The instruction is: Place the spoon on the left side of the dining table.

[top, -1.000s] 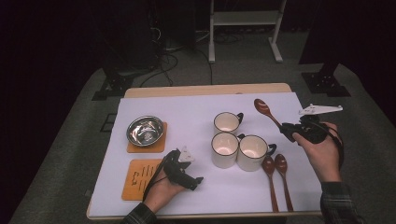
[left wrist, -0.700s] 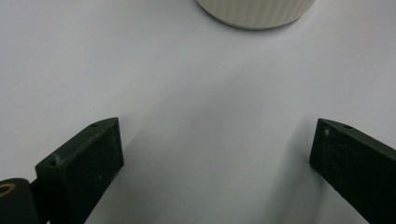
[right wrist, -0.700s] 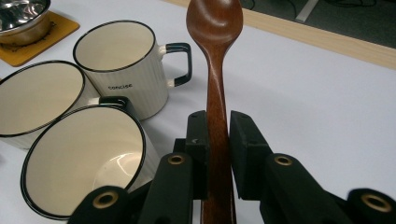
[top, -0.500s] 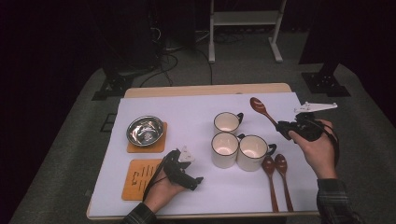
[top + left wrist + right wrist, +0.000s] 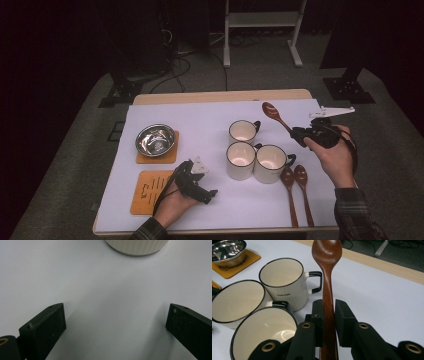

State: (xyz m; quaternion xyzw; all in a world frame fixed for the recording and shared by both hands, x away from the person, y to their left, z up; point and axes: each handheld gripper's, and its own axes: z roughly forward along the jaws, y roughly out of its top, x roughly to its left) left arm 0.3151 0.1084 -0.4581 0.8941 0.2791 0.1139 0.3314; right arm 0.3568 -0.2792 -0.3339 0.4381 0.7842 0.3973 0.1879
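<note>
My right gripper [image 5: 300,133] is shut on the handle of a brown wooden spoon [image 5: 270,110], held in the air right of the mugs with its bowl pointing to the far left. In the right gripper view the spoon [image 5: 327,277] runs up between the jaws of the right gripper [image 5: 329,315], which press on both sides of the handle. My left gripper [image 5: 204,194] rests open on the white table cover near the front; in its own view the left gripper [image 5: 116,322] has bare cover between wide jaws.
Three cream mugs [image 5: 243,131] [image 5: 240,160] [image 5: 270,163] stand mid-table. Two more wooden spoons [image 5: 295,190] lie to their right front. A steel bowl [image 5: 155,140] sits on a cork coaster, and a second coaster [image 5: 151,190] lies beside the left hand.
The right hand has carried the spoon slightly to the left, toward the mugs. The left hand has stayed put.
</note>
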